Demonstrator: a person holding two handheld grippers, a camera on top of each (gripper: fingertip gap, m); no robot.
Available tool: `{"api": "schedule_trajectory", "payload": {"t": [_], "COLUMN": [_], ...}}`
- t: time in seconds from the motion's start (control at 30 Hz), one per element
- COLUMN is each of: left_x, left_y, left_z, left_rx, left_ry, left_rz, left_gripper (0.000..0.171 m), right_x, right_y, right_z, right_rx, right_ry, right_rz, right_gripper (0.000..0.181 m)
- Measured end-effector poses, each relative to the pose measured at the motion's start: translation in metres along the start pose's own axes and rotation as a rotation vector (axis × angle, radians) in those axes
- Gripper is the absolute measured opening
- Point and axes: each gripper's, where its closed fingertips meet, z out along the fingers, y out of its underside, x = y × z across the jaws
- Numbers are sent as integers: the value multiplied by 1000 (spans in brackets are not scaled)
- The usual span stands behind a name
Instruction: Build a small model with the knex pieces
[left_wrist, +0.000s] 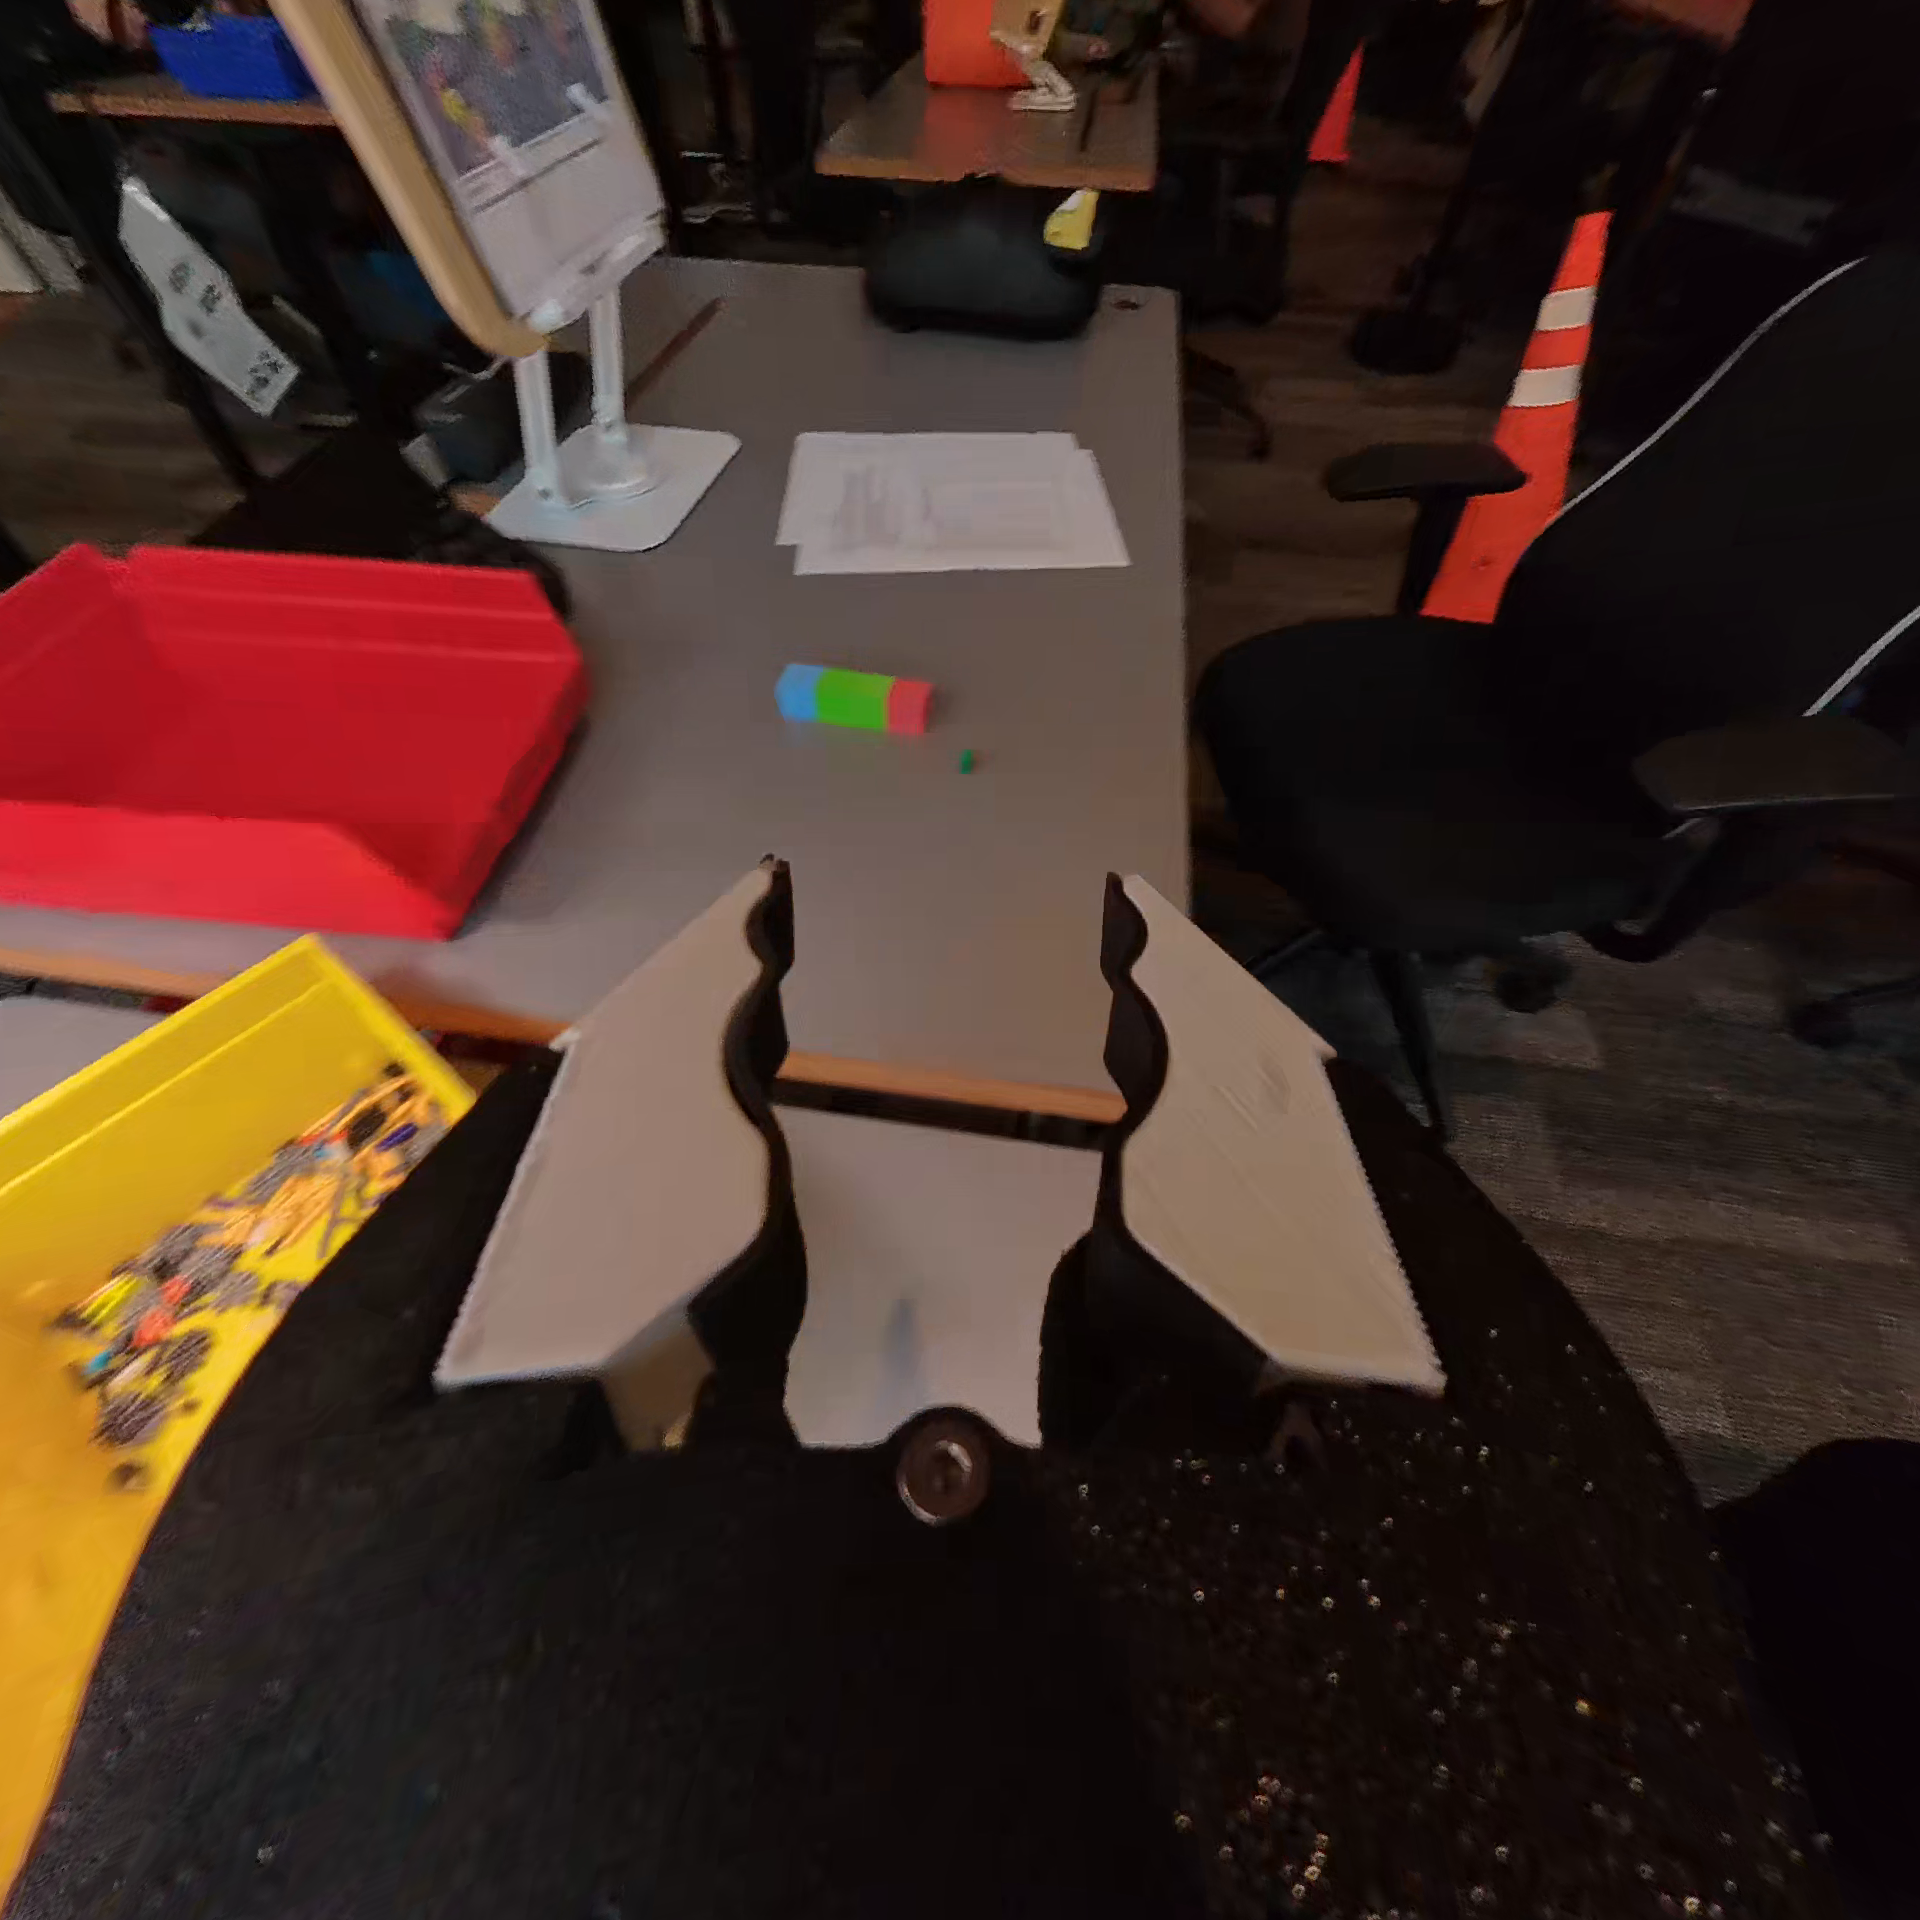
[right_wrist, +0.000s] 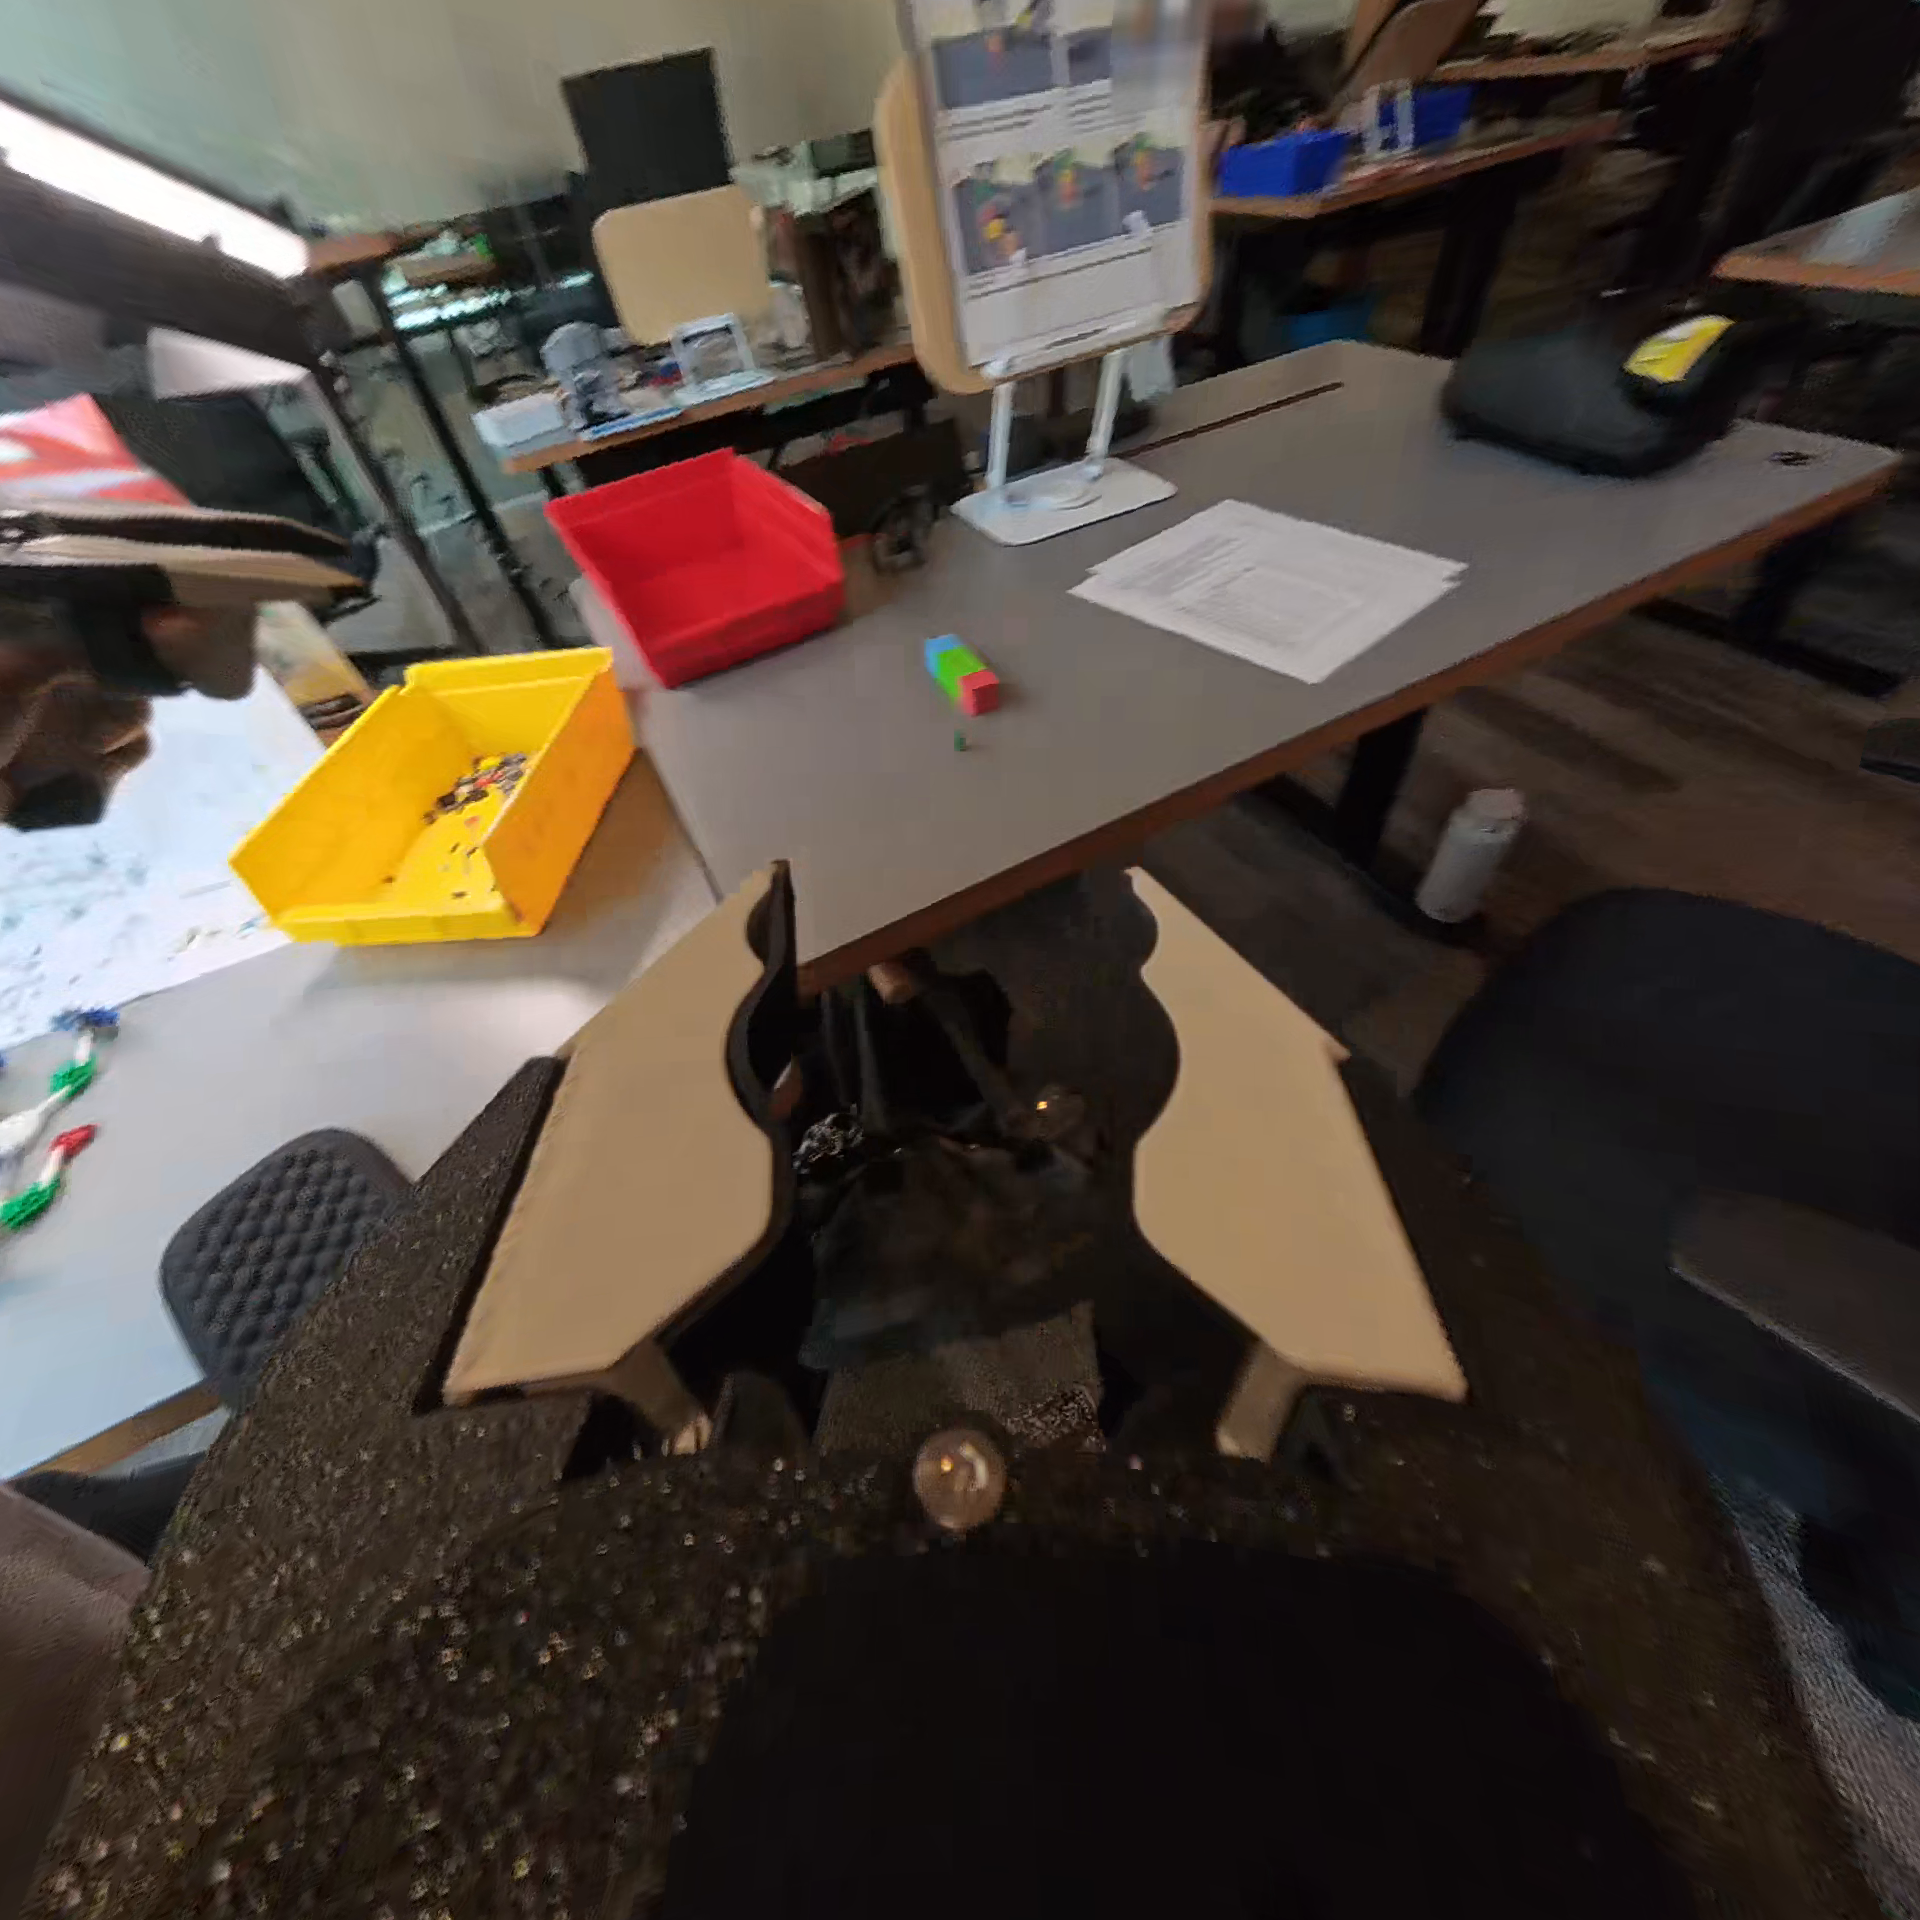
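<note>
A short bar of joined blue, green and red blocks (left_wrist: 854, 698) lies on the grey table (left_wrist: 935, 883), with a tiny green piece (left_wrist: 966, 762) beside it. My left gripper (left_wrist: 943, 883) is open and empty, held above the table's near edge, well short of the bar. My right gripper (right_wrist: 961, 888) is open and empty, off the table's near edge, over the dark floor. The bar (right_wrist: 963, 673) and the tiny green piece (right_wrist: 962, 741) also show in the right wrist view. The other gripper (right_wrist: 156, 582) shows at the far left there.
A red bin (left_wrist: 260, 717) sits on the table's left, a yellow bin (left_wrist: 156, 1195) with several small parts lies nearer. A stand with a picture sheet (left_wrist: 520, 156), papers (left_wrist: 951, 504), a black bag (right_wrist: 1600, 405), black chairs (left_wrist: 1507, 748) and an orange cone (left_wrist: 1527, 416) surround the table.
</note>
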Motion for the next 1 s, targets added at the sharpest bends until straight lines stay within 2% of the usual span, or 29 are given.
{"api": "schedule_trajectory", "payload": {"t": [0.17, 0.27, 0.4, 0.53, 0.6, 0.67, 0.77, 0.9, 0.97, 1.0], "left_x": [179, 304, 470, 601, 649, 691, 749, 815, 857, 880], "left_y": [-82, -130, -184, -228, -242, -252, -263, -282, -303, -323], "left_z": [59, 108, 185, 255, 289, 325, 391, 503, 560, 578], "left_rx": [43, 83, 98, 115, 127, 134, 144, 232, 233, 235], "left_ry": [129, 230, 443, 594, 621, 635, 639, 602, 611, 642], "left_rz": [82, 36, -23, -42, -31, -28, 7, 87, 78, 64], "left_gripper": [56, 53, 53, 53, 53, 53, 53, 52, 51, 52], "right_x": [121, 200, 300, 390, 434, 481, 565, 695, 760, 787], "right_y": [-15, -21, -41, -51, -57, -64, -85, -120, -146, -162], "right_z": [-83, -159, -272, -344, -359, -360, -348, -322, -309, -304], "right_rx": [103, 90, 83, 54, 76, 96, 127, 149, 151, 166], "right_ry": [125, 193, 339, 455, 484, 482, 460, 416, 399, 375], "right_rz": [9, -18, -55, -16, 6, 26, 1, -83, -100, -96], "right_gripper": [66, 64, 59, 59, 58, 58, 57, 58, 57, 58]}}
